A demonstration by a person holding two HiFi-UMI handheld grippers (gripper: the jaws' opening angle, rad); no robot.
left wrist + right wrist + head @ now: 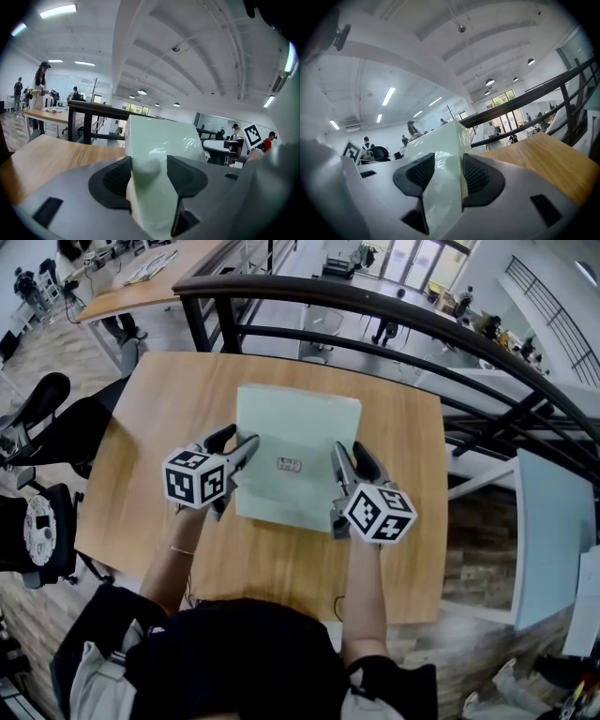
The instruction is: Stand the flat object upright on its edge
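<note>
A flat pale green box (pixel 295 437) with a small label on top lies over the middle of the wooden table (pixel 159 418). My left gripper (pixel 240 454) is shut on its left edge near the front corner. On the opposite edge, my right gripper (pixel 343 468) is shut too. In the left gripper view the box (pixel 161 140) runs away from the left gripper (pixel 149 172), pinched between the dark pads (pixel 117 178). The right gripper view shows the box (pixel 440 145) clamped the same way in the right gripper (pixel 449 172). Whether its far edge touches the table I cannot tell.
A black metal railing (pixel 328 301) curves round the table's far and right sides. A black office chair (pixel 37 413) stands at the left. A pale blue panel (pixel 553 531) leans at the right. Another table (pixel 141 282) with people lies beyond.
</note>
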